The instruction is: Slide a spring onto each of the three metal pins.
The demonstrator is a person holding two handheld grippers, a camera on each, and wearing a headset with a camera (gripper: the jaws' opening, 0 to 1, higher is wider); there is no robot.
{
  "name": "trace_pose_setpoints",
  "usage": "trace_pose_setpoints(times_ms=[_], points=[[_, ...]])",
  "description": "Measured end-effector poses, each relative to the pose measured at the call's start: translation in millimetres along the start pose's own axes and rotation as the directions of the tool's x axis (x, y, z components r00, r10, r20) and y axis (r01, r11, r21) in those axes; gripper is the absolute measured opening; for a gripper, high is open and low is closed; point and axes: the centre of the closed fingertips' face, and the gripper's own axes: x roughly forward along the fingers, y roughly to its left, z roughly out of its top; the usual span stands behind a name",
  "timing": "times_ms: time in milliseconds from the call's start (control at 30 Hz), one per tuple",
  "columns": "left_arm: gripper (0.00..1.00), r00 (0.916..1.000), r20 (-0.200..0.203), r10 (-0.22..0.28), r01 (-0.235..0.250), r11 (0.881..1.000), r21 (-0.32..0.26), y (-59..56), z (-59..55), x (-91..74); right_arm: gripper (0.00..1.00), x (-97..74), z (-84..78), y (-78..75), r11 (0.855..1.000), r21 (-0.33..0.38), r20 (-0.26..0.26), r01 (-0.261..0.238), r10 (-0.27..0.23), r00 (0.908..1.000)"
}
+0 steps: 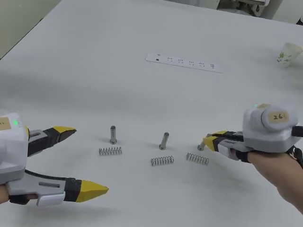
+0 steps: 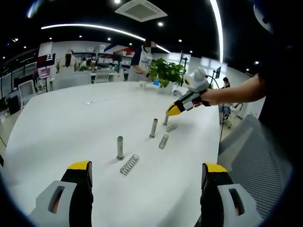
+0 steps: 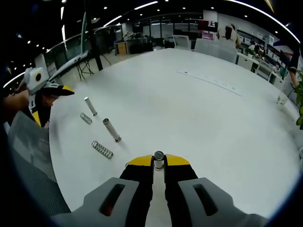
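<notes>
Three metal pins stand in a row toward the near edge of the white bench (image 1: pixel 142 94), each with a spring lying just in front of it: the left pin (image 1: pixel 113 134) with the left spring (image 1: pixel 110 151), the middle pin (image 1: pixel 164 141) with the middle spring (image 1: pixel 162 161), and the right pin (image 1: pixel 201 147) with the right spring (image 1: pixel 197 159). No spring is on a pin yet. The right gripper (image 1: pixel 208 142) has its jaws pinched together on the top of the right pin, whose head shows between the yellow tips in the right gripper view; whether the pin's foot rests on the bench or is lifted is hard to say. The left gripper (image 1: pixel 90 160) hovers toward the near left corner, jaws spread wide and holding nothing. The hold looks shallow, so the pin could twist or slip out when a spring is pushed against it. The wide left jaws could also roll a spring away or topple the free-standing pins if they sweep in low.
</notes>
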Motion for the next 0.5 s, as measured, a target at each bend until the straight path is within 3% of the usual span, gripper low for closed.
trace_pose_setpoints(times_ms=[367, 500], points=[[0.93, 1.0000, 0.003, -0.002, 0.002, 1.000, -0.003, -1.5, -0.2, 0.3, 0.06, -1.1, -2.4, 5.8, 1.000, 0.002, -0.009, -0.025, 0.025, 0.9996], [0.93, 1.0000, 0.000, -0.001, 0.001, 1.000, -0.001, -1.1, -0.5, 0.0, 0.11, -0.7, -2.8, 6.8, 0.999, 0.014, -0.013, -0.031, 0.031, 0.9994]])
